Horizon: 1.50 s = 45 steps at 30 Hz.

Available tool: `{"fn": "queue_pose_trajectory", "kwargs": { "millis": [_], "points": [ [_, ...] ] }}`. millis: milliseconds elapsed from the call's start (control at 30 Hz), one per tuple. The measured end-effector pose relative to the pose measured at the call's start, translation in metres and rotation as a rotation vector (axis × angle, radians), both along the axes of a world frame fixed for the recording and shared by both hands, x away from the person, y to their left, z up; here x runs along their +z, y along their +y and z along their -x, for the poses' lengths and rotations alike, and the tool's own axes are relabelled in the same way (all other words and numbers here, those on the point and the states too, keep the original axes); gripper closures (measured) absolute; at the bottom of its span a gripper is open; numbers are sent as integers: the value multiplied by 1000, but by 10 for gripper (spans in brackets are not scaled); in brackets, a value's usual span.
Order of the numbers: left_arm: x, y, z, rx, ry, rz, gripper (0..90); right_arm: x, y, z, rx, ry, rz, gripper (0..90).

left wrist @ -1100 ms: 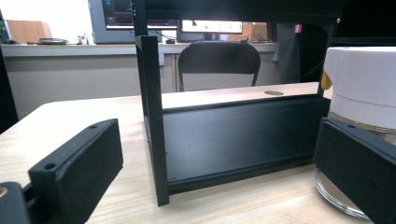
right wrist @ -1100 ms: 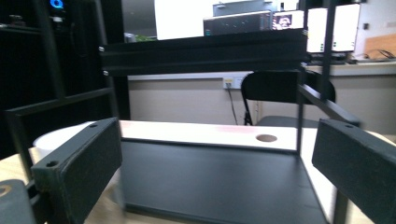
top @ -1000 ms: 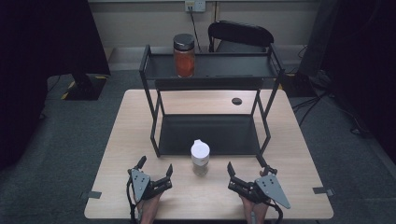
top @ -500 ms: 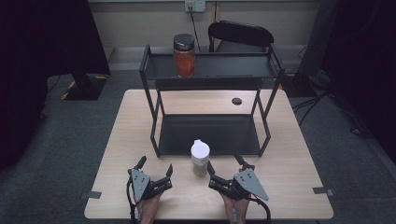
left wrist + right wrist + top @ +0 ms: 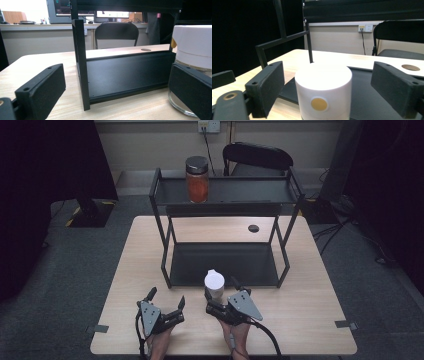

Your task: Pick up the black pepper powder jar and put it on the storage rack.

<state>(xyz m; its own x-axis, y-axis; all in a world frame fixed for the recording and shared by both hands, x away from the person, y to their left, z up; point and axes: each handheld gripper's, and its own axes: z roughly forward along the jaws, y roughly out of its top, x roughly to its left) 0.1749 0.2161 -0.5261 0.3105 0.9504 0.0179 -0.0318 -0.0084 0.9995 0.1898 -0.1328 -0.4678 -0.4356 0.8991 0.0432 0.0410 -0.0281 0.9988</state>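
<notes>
A small glass jar with a white lid (image 5: pixel 214 282) stands on the table just in front of the black rack (image 5: pixel 165 245). My right gripper (image 5: pixel 220 290) reaches around it from the near side. In the right gripper view the jar (image 5: pixel 323 85) sits between the two pads with a gap on each side; the jaws have just been closing and are still open. My left gripper (image 5: pixel 166 298) rests open and empty to the jar's left. In the left gripper view the jar (image 5: pixel 193 47) stands beyond that gripper's right jaw.
A taller jar with a dark lid and orange contents (image 5: pixel 197 180) stands on the rack's top shelf (image 5: pixel 250 192). The rack's lower tray (image 5: pixel 235 262) is bare. A round cable hole (image 5: pixel 253 228) lies behind the rack, and a black chair (image 5: pixel 257 157) beyond the table.
My right gripper has moved left and forward from the table's near right, so its jaws now flank the white-lidded jar and stand narrower. The left gripper has not moved.
</notes>
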Motion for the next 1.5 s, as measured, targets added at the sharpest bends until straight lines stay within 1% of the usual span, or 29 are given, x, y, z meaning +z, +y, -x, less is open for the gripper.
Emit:
{"fn": "queue_pose_trajectory", "kwargs": {
  "millis": [167, 400, 467, 667, 733, 800, 867, 1067, 1133, 1400, 1500],
  "points": [
    [0, 0, 0, 0, 1, 2, 4, 3, 4, -8, 7, 58, 17, 145],
    [0, 0, 0, 0, 1, 1, 4, 2, 10, -15, 13, 112, 40, 194],
    [0, 0, 0, -1, 0, 1, 4, 1, 13, -17, 10, 117, 59, 205],
    [0, 0, 0, -1, 0, 1, 5, 1, 16, -21, -7, 136, 61, 261],
    [0, 0, 0, -1, 1, 1, 5, 1, 16, -24, -9, 156, 63, 266],
    [0, 0, 0, 0, 1, 1, 5, 1, 16, -26, -4, 167, 65, 272],
    [0, 0, 0, -1, 1, 1, 5, -1, 18, -25, -12, 160, 72, 282],
    [0, 0, 0, 0, 1, 1, 4, 0, 19, -26, -13, 164, 76, 290],
    [0, 0, 0, -1, 1, 1, 5, 0, 20, -25, -20, 157, 84, 294],
    [0, 0, 0, -1, 2, 1, 5, 2, 22, -24, -31, 162, 83, 299],
    [0, 0, 0, 0, 1, 1, 5, 2, 21, -23, -34, 154, 85, 299]
  ]
}}
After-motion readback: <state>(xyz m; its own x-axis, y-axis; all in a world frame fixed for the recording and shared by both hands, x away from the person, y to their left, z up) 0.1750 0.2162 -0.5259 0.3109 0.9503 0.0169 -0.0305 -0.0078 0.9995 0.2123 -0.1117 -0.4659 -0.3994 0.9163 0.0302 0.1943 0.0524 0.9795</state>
